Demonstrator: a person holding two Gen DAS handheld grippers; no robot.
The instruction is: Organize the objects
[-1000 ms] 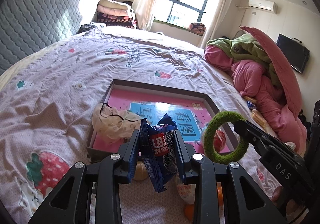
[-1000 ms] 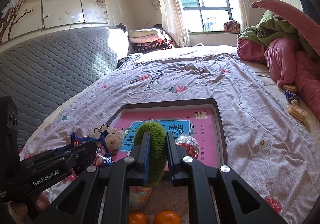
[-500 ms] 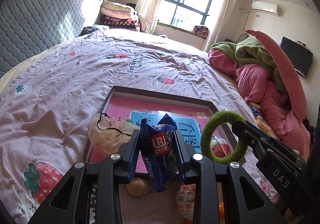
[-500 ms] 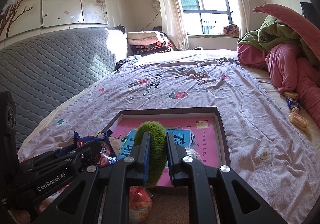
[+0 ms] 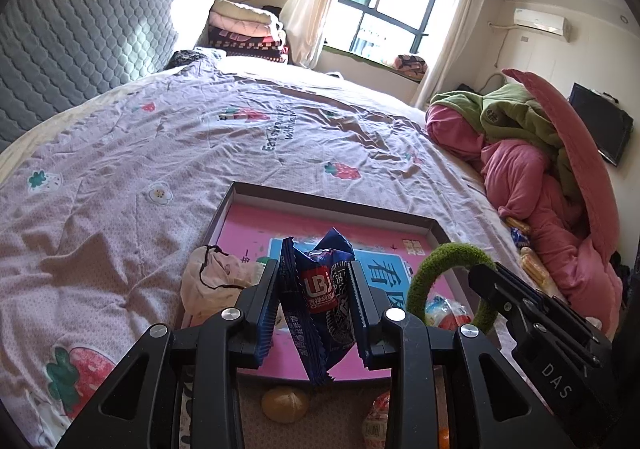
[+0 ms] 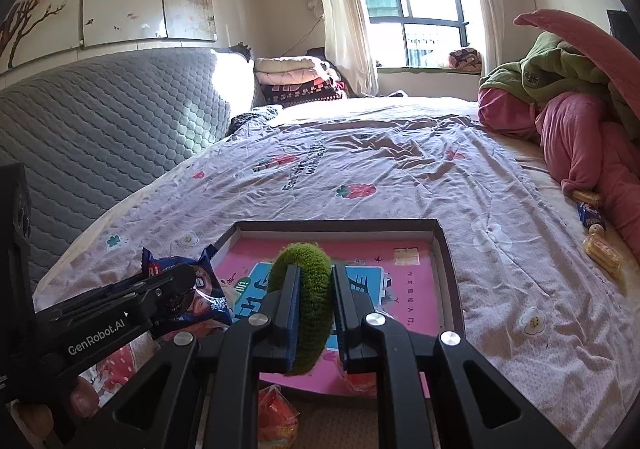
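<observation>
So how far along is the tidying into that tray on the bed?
Partly done: a cloth pouch and a red-wrapped snack already lie in the tray. In hand: the left tool grips a blue snack packet, the right tool a green ring. Left: loose snacks by the pink blanket.

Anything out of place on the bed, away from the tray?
Yes. A few wrapped snacks and a small blue packet lie loose on the bedsheet beside the pink quilt pile, well right of the shallow box tray, not yet gathered.
</observation>
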